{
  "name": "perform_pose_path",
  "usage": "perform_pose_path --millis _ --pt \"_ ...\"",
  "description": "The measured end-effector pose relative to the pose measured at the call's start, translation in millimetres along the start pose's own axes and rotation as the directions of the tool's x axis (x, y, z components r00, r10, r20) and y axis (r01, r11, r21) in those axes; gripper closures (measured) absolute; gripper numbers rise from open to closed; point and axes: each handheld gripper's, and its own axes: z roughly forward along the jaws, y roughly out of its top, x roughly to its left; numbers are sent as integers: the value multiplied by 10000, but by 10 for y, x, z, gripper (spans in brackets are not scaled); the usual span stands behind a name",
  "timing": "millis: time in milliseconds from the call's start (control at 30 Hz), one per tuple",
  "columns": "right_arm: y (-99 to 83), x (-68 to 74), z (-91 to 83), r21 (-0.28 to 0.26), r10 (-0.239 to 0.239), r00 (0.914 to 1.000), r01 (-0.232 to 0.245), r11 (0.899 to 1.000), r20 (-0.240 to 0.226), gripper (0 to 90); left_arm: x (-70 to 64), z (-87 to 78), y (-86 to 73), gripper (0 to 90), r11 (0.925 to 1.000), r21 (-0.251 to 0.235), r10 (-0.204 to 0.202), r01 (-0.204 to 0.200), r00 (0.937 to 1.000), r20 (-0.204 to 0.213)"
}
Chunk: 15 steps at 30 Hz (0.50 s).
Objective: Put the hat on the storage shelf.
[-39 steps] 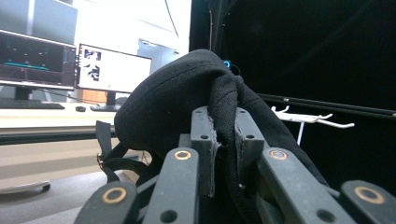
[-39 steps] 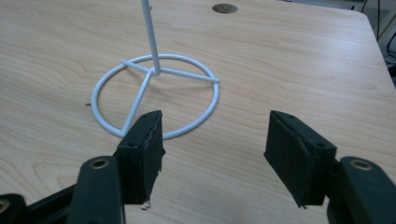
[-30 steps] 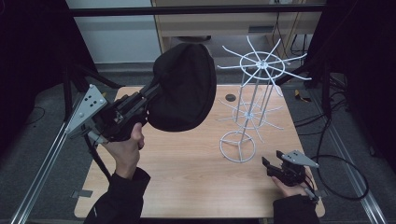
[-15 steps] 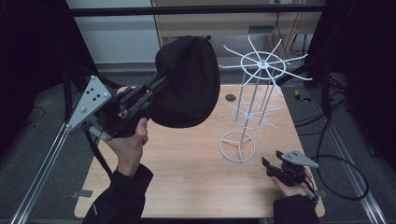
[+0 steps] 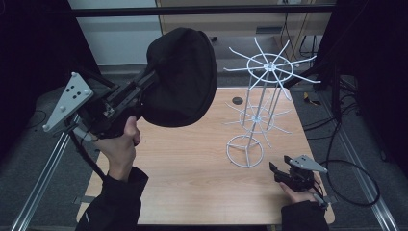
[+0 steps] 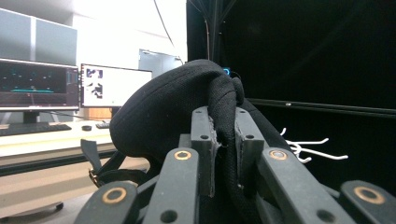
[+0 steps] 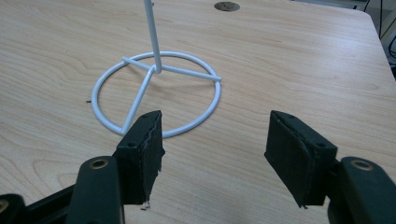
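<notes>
Left tool [image 6: 223, 140] clamps black cap [image 5: 180, 79] aloft.

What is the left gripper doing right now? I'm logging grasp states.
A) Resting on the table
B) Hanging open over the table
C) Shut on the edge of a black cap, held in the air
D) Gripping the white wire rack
C: the left gripper is closed on a fold of the black cap, which hangs raised above the table, apart from the white wire rack.
</notes>
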Motion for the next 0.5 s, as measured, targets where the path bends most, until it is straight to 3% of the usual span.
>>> perform_pose_path --millis 233,500 --pt "3 0 0 -1 -41 10000 41 10000 -21 366 -96 180 -32 813 9997 230 -41 34 9996 283" --pt "2 1 0 19 -32 10000 32 10000 -48 366 -148 362 -201 812 9966 815 -188 149 9987 468"
